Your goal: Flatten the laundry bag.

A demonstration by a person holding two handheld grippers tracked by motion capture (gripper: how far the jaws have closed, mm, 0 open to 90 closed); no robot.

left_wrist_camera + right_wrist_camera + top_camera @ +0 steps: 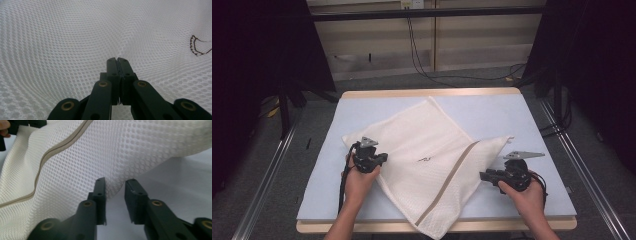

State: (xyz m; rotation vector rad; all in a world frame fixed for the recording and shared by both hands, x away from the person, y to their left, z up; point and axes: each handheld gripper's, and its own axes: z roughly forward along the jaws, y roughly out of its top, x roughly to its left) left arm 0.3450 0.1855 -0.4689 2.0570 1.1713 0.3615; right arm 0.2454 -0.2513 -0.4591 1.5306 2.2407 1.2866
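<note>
The white mesh bag (422,160) lies spread on the pale blue table (512,112), turned cornerwise, its near corner hanging over the table's front edge. A beige zipper band (452,177) runs along the bag's right portion.

Left gripper (382,159): held in the person's left hand (357,182), resting at the bag's left edge. In the left gripper view its jaws are pressed together with the mesh (75,37) rising in a fold straight from their tips; the left gripper (117,61) is pinching the cloth. A small dark stitched mark (197,46) sits ahead and to the right of the jaws.

Right gripper (484,175): held in the person's right hand (524,195), at the bag's right edge. In the right gripper view the jaws of the right gripper (115,186) stand apart, with a fold of the mesh edge (117,183) reaching between them. The pads do not press on it. The zipper band (47,155) lies ahead and to the left of these jaws.
</note>
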